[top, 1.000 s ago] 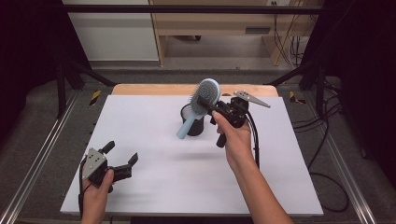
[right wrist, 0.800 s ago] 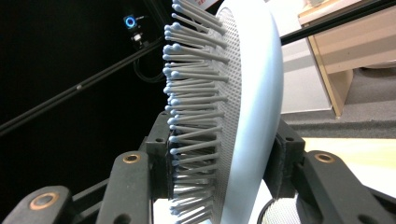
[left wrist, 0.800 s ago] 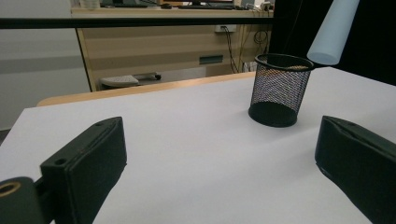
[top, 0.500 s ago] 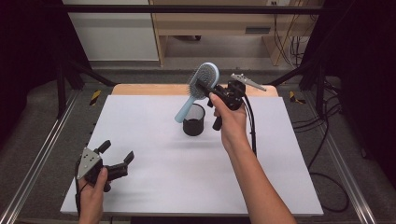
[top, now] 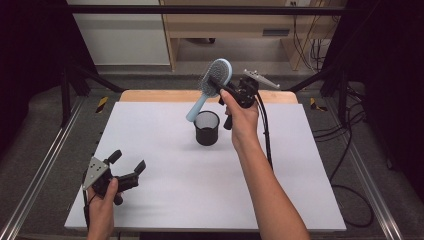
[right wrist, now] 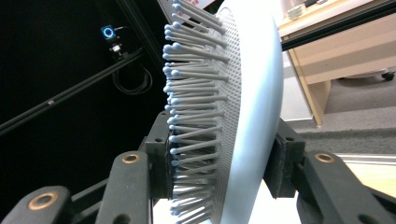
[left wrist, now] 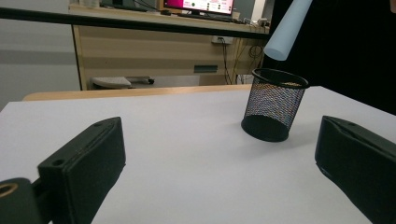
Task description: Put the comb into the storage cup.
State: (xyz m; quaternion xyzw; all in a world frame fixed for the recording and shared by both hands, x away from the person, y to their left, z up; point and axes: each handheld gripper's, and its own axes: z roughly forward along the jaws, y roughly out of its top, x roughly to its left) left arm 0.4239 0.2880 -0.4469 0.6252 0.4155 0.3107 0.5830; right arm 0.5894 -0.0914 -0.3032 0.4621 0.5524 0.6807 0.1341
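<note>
A light blue hairbrush hangs in the air, tilted, its handle end just above a black mesh cup that stands upright on the white table. My right gripper is shut on the brush's bristled head, one jaw on the bristles and one on the smooth back. The left gripper view has the brush handle tip above the cup. My left gripper is open and empty, low at the table's front left corner.
A wooden strip runs along the table's far edge. Metal rails flank the table on both sides. Cables trail on the floor at right. A wooden desk stands beyond the table.
My right gripper has lifted the hairbrush up and away, drawing its handle out of the mesh cup. My left gripper has sunk slightly toward the front left corner.
</note>
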